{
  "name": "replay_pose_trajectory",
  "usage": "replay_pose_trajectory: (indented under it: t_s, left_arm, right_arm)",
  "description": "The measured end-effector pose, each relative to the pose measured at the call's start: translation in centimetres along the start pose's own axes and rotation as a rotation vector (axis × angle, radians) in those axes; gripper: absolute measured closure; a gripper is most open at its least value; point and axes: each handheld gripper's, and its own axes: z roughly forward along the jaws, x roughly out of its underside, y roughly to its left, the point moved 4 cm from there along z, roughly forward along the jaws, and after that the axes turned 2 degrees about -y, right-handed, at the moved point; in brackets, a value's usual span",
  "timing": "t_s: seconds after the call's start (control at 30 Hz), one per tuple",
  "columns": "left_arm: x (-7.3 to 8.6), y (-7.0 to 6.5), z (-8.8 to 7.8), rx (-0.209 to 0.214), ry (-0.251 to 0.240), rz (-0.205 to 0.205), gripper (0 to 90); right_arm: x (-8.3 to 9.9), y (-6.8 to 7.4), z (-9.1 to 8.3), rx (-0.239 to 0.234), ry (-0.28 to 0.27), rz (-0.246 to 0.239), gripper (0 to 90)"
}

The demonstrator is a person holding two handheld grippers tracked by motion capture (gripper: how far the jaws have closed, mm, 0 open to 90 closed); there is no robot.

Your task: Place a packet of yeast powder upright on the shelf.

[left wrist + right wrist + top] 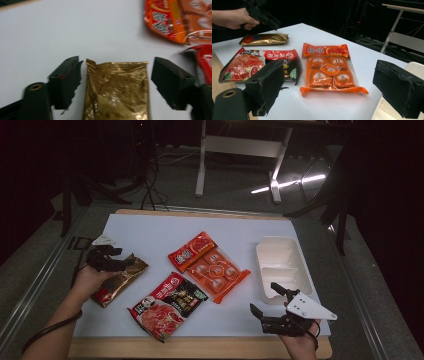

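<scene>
Left gripper closing in on the gold packet at the surface's left edge.
Surface (150, 227) first; gold packet (116, 90) sits between spread, untouching jaws of left gripper (116, 75): centre, then pinch squarely. Right gripper (270, 302) idle, released.

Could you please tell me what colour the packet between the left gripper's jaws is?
Shiny gold packet, crinkled foil; clearest in the left gripper view.

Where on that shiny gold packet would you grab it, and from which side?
Probably by its crimped far end, coming down from above. The gold packet lies flat on the white table, so there is no way under it; only its edges offer a hold. The left gripper already straddles that end, one of the fingers beside each long edge, not yet pressing.
</scene>
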Motion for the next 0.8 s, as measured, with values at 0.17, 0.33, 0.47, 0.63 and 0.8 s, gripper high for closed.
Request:
replay_pose_trajectory:
  t_s: [0.17, 0.33, 0.47, 0.63, 0.8]
  left_arm:
    - [0.2, 0.9, 1.7, -0.015, 0.058, -0.048, 37.5]
    - [0.9, 1.5, 3.2, -0.050, 0.134, -0.062, 37.4]
    - [1.4, 1.6, 3.7, -0.054, 0.143, -0.072, 39.2]
    - [1.6, 1.4, 4.2, -0.042, 0.174, -0.096, 43.2]
    - [1.1, 0.9, 4.6, -0.047, 0.228, -0.073, 46.6]
  right_arm:
    - [0.1, 0.0, 0.0, -0.002, 0.004, 0.003, 10.2]
    - [0.2, 0.0, 0.1, -0.002, 0.008, 0.003, 10.2]
    - [0.2, 0.0, 0.1, -0.005, 0.012, 0.005, 10.3]
    - [0.4, -0.1, 0.2, -0.004, 0.021, 0.010, 13.2]
    - [0.4, -0.1, 0.2, -0.002, 0.021, 0.009, 13.3]
